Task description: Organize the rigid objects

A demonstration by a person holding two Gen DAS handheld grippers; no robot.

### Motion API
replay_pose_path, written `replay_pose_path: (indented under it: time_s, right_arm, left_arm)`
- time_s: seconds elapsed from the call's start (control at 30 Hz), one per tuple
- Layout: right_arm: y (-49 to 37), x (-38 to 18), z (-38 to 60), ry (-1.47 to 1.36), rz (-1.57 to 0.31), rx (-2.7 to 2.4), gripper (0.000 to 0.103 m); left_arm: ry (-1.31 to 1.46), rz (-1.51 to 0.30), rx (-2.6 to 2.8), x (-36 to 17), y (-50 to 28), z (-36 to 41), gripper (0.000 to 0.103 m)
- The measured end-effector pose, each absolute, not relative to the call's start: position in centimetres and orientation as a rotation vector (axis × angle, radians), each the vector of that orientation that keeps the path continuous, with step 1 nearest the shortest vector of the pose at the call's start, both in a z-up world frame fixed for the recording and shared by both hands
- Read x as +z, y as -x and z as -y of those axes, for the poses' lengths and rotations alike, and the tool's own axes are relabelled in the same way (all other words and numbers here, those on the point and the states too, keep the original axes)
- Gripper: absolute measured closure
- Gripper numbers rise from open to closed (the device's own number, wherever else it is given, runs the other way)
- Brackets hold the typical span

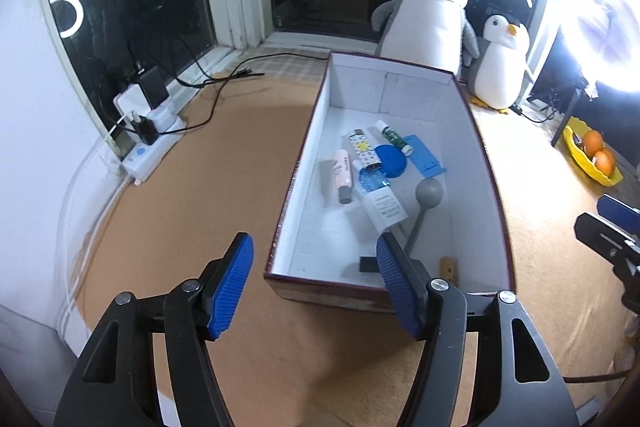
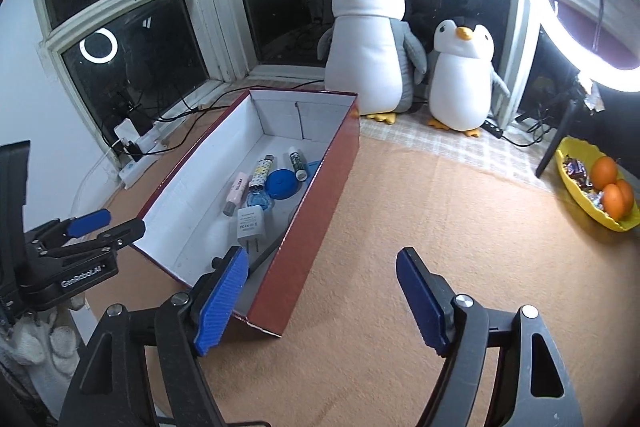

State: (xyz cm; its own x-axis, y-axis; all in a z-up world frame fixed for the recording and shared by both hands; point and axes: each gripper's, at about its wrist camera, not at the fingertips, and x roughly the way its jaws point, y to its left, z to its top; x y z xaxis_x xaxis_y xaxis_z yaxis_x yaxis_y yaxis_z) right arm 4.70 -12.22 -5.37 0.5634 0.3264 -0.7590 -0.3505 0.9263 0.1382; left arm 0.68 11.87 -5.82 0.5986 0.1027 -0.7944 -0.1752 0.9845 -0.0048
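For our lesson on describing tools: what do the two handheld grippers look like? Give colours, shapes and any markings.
Both the left gripper and right gripper have black triangular-cutout arms with silver round bolts and two blue ribbed finger pads. The right wrist view shows white lettering, apparently "GenRobot.AI", on the left gripper's black body.

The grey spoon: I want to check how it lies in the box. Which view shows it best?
The left wrist view: the grey spoon lies in the box, bowl and handle visible among the other items. In the right wrist view the box's near wall hides almost all of it.
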Motion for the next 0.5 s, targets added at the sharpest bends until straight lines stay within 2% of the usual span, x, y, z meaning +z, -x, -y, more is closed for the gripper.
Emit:
replay_pose_path:
  time_s: [0.4,0.5]
  right_arm:
    - [-3.4,-4.7,13.4,0.01,-0.871,0.376,0.029]
    - [-3.1,-4.5,13.4,0.007,-0.864,0.371,0.029]
  left_arm:
    - [0.086,-0.899,0.146,-4.5,0.5,-10.9,0.039]
    - [0.082,-0.89,0.145,-4.3,0.6,-10.7,0.03]
